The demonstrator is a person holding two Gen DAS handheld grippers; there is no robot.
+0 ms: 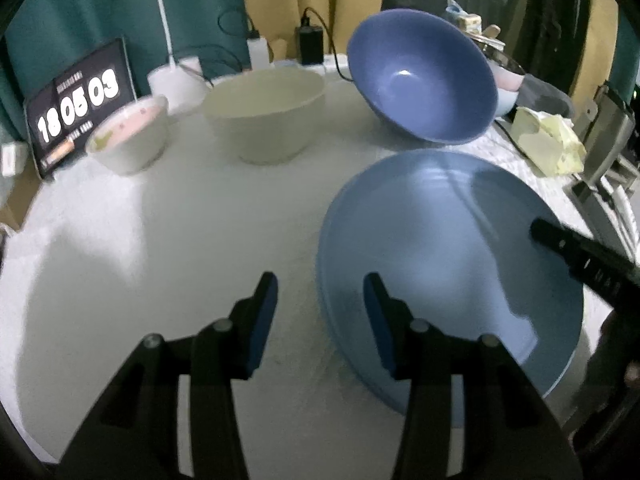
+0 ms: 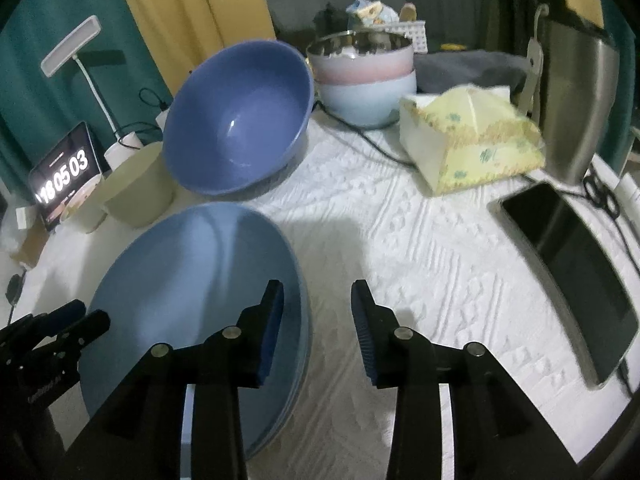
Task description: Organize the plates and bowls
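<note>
Light blue plate [image 2: 192, 280] straddled at opposite rims by left gripper [image 1: 320, 300] and right gripper [image 2: 316, 304], jaws parted, nothing gripped.

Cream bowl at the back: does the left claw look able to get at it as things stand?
Probably yes. The cream bowl stands ahead of the open, empty left claw, with only bare white tablecloth between them; the light blue plate lies off to one side.

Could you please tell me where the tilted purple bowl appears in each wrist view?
Left wrist: purple bowl upper right of centre, behind the blue plate.
Right wrist: purple bowl upper left of centre, again behind the blue plate.
Shared landmark: the clock at far left in both.
</note>
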